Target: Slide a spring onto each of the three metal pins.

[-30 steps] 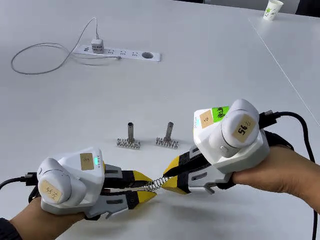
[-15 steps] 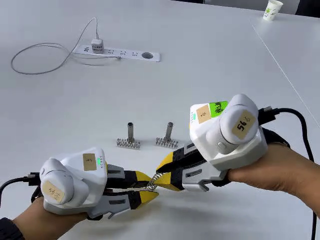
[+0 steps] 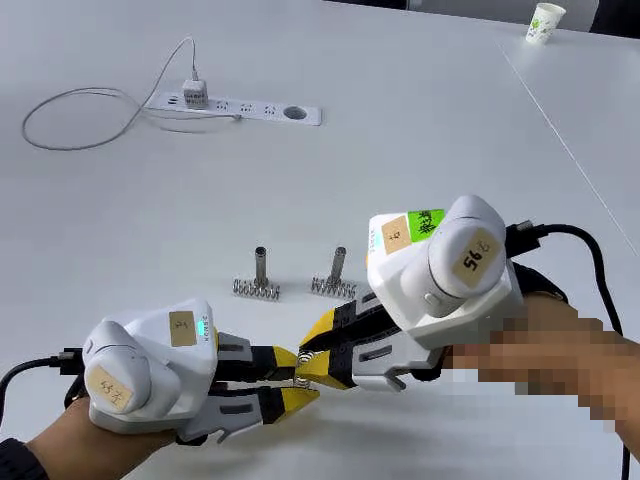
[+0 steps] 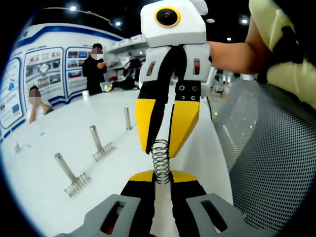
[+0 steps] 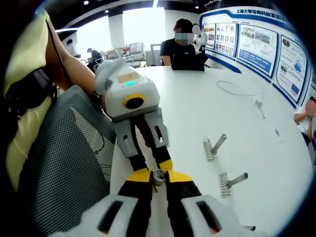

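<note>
1. Left gripper [image 3: 295,378] is clenching one end of the spring [image 4: 160,160] at 6 o'clock, likely steadying it for handover.
2. Two pins [image 3: 261,262] are standing bare at 12 o'clock, with loose springs [image 3: 256,288] lying at their bases.
3. Right gripper [image 5: 158,177] is pinching the far end, likely taking it over.

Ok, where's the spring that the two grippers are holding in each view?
Head view: spring low centre, between the yellow jaw tips.
Left gripper view: spring at centre, rising from the lower jaws.
Right gripper view: spring low centre, seen end-on.
Shared landmark: the metal pins.
</note>
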Demonstrator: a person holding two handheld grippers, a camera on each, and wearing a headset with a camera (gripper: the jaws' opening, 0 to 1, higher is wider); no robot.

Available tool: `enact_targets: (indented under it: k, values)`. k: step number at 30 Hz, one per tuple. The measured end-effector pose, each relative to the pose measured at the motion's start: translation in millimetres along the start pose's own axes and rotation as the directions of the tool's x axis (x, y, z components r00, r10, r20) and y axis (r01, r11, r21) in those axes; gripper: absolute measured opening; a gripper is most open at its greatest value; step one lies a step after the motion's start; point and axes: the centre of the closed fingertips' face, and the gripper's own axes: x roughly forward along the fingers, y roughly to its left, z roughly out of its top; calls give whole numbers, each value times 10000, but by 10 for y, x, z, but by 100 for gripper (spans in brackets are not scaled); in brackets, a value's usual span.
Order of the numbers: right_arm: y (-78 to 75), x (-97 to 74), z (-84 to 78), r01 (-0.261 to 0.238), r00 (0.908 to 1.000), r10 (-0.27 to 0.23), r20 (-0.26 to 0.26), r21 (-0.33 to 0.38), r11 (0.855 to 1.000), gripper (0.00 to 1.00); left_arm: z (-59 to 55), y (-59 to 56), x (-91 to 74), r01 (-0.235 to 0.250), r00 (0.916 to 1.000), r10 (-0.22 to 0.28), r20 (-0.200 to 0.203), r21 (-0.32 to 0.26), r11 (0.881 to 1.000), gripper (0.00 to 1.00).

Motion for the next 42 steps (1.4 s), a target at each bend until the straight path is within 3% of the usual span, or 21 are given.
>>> enact_targets:
  k: [11, 25, 42]
  values:
    - [-55, -69, -38, 244, 9997, -244, -99, 22, 9997, 12, 42, 21, -25, -56, 9997, 66, 239, -398, 9992, 16]
    - [-249, -293, -146, 947, 9954, -943, -164, 239, 9952, 12, 42, 182, -157, -678, 9967, 710, 393, -757, 9948, 22]
    - [-597, -690, -281, 2157, 9764, -2160, -68, 944, 9719, 12, -67, 429, -434, -1658, 9847, 1713, 329, -1278, 9778, 31]
